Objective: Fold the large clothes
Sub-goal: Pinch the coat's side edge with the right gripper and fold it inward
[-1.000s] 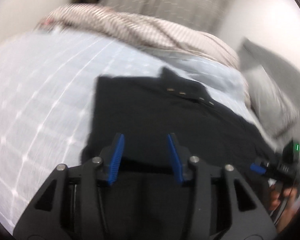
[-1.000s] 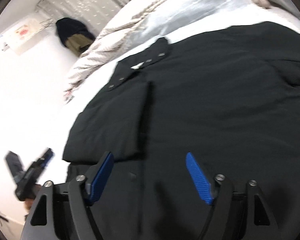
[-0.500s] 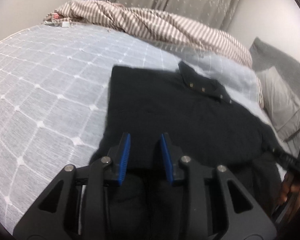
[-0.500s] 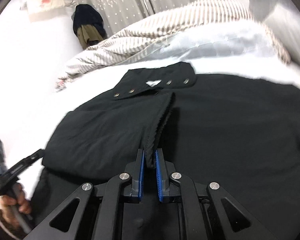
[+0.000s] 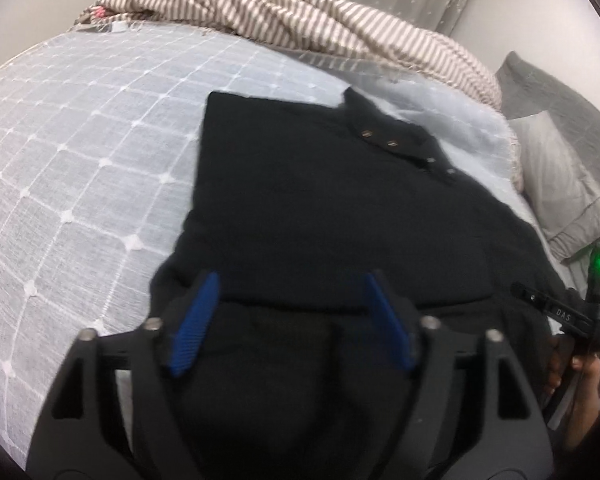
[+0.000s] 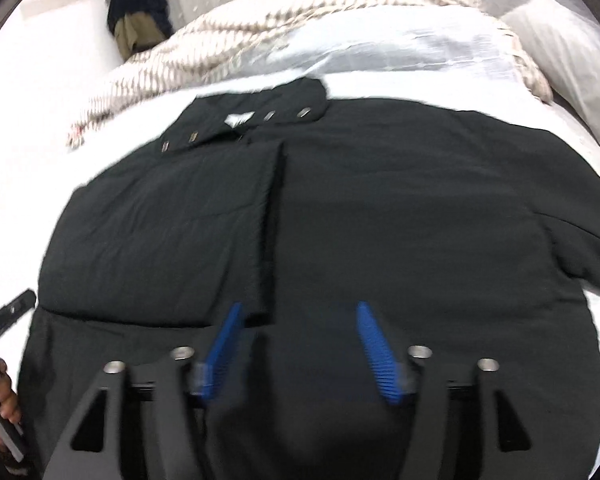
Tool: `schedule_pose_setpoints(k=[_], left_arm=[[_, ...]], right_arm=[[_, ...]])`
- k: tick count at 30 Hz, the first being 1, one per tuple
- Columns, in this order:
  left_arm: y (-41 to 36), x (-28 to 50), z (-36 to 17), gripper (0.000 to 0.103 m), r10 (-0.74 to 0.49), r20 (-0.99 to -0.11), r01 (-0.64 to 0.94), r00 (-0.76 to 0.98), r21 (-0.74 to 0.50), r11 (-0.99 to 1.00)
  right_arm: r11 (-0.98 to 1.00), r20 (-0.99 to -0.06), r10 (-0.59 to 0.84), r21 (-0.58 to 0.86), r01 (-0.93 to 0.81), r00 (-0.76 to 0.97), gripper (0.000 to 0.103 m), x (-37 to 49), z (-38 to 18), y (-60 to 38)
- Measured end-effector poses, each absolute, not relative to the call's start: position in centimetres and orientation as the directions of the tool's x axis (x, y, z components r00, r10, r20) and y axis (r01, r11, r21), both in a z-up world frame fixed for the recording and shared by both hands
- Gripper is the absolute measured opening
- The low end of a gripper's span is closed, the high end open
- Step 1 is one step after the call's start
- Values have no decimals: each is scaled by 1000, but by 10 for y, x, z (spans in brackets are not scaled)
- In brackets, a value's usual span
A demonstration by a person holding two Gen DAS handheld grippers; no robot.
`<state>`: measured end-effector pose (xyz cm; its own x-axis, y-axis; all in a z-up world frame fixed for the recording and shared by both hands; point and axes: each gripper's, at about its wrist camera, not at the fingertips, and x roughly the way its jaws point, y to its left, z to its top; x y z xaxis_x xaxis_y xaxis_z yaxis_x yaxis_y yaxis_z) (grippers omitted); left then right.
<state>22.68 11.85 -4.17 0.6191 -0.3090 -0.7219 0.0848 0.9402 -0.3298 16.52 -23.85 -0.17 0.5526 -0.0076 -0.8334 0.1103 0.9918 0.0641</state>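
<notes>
The black jacket (image 6: 340, 208) lies flat on the bed (image 5: 80, 168), one side folded inward; both the left gripper (image 5: 290, 320) and the right gripper (image 6: 300, 348) are opening their fingers, spread over its hem and pinching nothing; next, I think, the other side needs folding.

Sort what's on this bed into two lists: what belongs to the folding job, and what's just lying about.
Part of the job:
- black jacket, one side already folded in
- left gripper, jaws opening, nothing pinched
- right gripper, jaws opening, nothing pinched

Just lying about:
- striped blanket
- grey pillow
- checked bedspread
- dark and olive clothes hanging by the curtain
</notes>
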Motion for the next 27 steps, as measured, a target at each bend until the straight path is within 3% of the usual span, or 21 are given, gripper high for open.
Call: schedule_pose_setpoints(k=[5,15,21,27], left_arm=[[105,212,-30,96,-317,-708,110,631,-324,940],[84,206,-31,96,-296,-714,126,634,-283,951],[78,207,-40,96,-311,-733,113,605,-308,945],[73,210,-50,96,-345,-740,96,578,-358,929]], right_arm=[[969,-821,-47,100,224,569,70,141,26,-298],[724,-823,-304,127,678,479,71,69,40,-488],[559,-834,-303,237,794,462,71,19,32,-570],[526,-795,-309,315,790,523,71,9,31,-605]])
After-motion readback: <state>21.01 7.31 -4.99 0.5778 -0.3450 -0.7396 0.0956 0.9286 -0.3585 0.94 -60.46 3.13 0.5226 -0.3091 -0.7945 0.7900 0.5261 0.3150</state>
